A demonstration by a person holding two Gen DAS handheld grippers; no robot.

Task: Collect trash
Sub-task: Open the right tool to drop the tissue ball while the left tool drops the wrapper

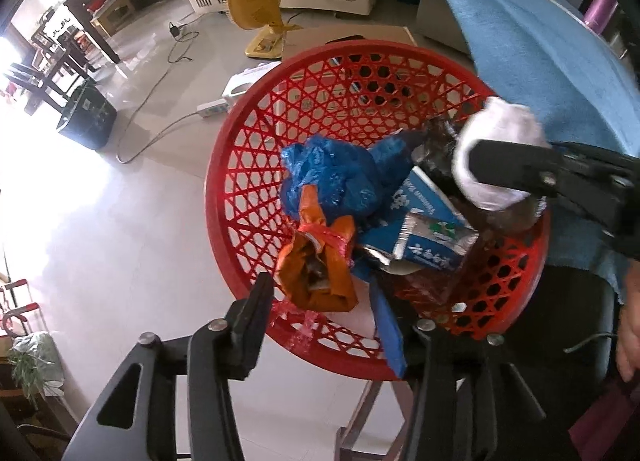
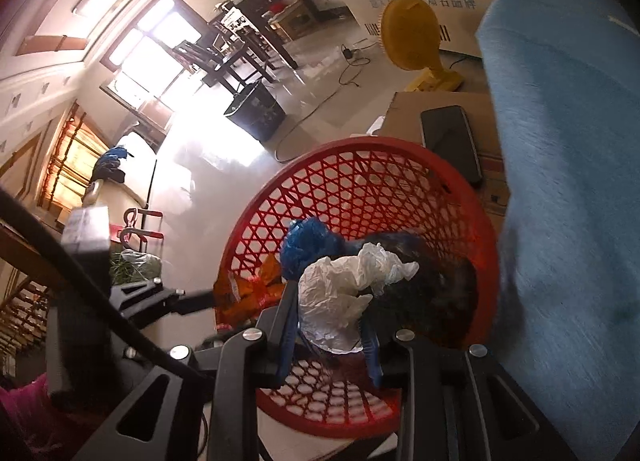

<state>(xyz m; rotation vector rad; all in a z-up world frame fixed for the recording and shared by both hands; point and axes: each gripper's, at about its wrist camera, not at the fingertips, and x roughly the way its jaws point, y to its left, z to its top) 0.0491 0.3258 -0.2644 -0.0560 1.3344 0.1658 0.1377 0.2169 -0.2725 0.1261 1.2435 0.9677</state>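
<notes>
I judge I'm at the drop-off: my right gripper [image 2: 330, 335] is clamped on a crumpled white wrapper [image 2: 348, 301] over the red basket [image 1: 256, 133], so next its jaws must part. My left gripper [image 1: 326, 315] stands empty and part open just above the basket's near rim (an orange packet [image 1: 320, 265] lies inside there).

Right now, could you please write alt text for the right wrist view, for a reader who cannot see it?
The right gripper clamps crumpled white paper over a red basket holding a blue bag and an orange wrapper. The left gripper's finger reaches in by the wrapper. Behind are a phone on a cardboard box and a yellow fan.
</notes>
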